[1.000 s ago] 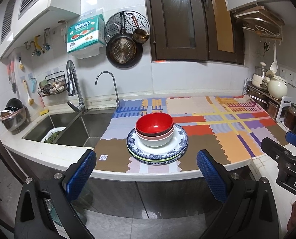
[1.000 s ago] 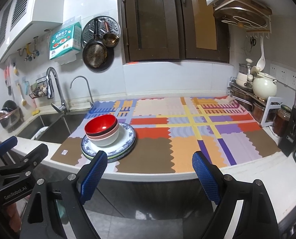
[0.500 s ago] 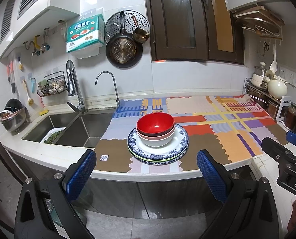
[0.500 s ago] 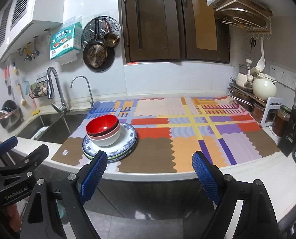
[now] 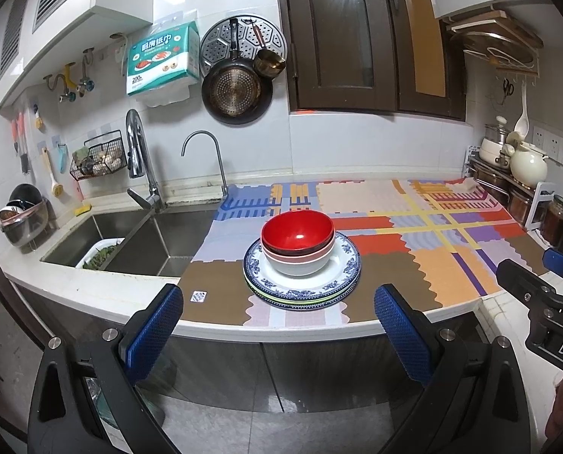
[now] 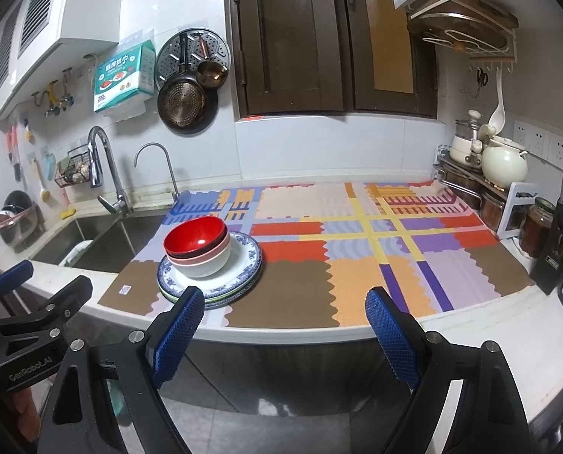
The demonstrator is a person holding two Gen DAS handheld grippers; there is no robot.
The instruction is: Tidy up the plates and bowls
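Left gripper [image 5: 277, 325] and right gripper [image 6: 283, 327], lower frame, jaws apart, nothing between them; 3 nested bowls [image 5: 298, 244] sit on stacked plates [image 5: 342, 268], frame centre, on the patterned mat [image 5: 440, 261] beside the sink [image 5: 167, 238].

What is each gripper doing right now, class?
Left gripper: open, holding nothing.
Right gripper: open, holding nothing.

top bowl [image 5: 297, 233]: red | top plate [image 5: 341, 265]: white, blue-patterned rim | mat [image 5: 425, 242]: multicoloured patchwork
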